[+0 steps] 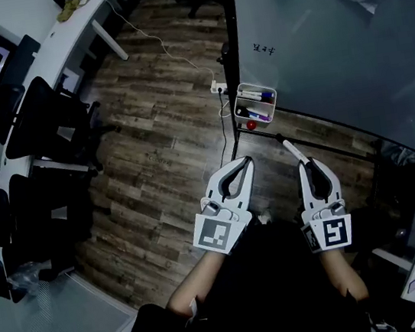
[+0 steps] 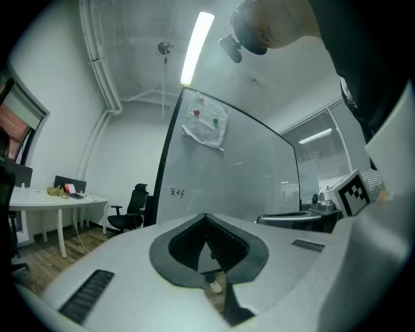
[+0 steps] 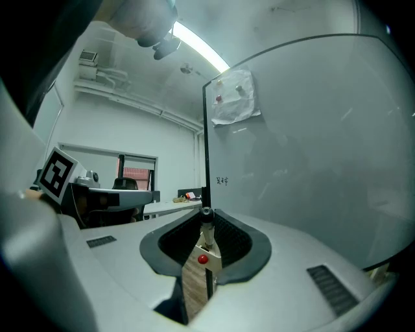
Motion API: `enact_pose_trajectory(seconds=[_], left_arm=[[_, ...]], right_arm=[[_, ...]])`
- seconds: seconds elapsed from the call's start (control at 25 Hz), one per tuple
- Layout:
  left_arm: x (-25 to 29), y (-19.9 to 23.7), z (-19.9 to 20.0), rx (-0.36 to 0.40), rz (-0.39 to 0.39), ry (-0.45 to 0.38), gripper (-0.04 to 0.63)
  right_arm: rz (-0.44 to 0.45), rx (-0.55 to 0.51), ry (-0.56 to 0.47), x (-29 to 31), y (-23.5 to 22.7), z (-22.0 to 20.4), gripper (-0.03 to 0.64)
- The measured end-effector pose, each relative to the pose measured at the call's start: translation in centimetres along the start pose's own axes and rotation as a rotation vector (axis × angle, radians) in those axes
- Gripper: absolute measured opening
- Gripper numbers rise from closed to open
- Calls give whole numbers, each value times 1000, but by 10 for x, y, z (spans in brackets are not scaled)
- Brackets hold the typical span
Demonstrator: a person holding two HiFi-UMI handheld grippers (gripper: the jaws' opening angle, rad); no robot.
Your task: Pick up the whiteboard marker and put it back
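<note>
The left bare forearm and right bare forearm reach forward side by side. The left white plastic gripper has its jaws pressed together, with nothing between them. The right white plastic gripper is clamped on a slim white whiteboard marker that juts past its tips.

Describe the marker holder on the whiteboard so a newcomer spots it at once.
Find the large whiteboard on the wood floor. Low at its left edge, by the black frame, hangs a small white basket. It is the board's only container, holding markers and a red ball, just beyond the whiteboard marker in the right tool.
</note>
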State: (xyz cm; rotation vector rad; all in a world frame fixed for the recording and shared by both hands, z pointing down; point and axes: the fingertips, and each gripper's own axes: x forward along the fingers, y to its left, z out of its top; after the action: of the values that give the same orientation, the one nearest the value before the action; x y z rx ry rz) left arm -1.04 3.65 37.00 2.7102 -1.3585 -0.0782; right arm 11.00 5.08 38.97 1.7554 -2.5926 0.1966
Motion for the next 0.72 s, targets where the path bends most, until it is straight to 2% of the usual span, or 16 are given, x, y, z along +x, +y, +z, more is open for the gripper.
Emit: enact_pose_trajectory(seconds=[0.16,0.32,0.52,0.72], left_arm=[[7,17,2,-8,-24,-1,8],[10,34,4,-37,-54,-8,8],[16,46,-1,-39,-89,-2,8],[17,49,-12,-51,-111,32,8]], right_arm=[[-26,-6,9,14,5,-2,77],[-24,-35,-38,23,14,-1,77],[-74,1,-55,39,15,1,77],[-110,-18,5,41,12,-13,77]])
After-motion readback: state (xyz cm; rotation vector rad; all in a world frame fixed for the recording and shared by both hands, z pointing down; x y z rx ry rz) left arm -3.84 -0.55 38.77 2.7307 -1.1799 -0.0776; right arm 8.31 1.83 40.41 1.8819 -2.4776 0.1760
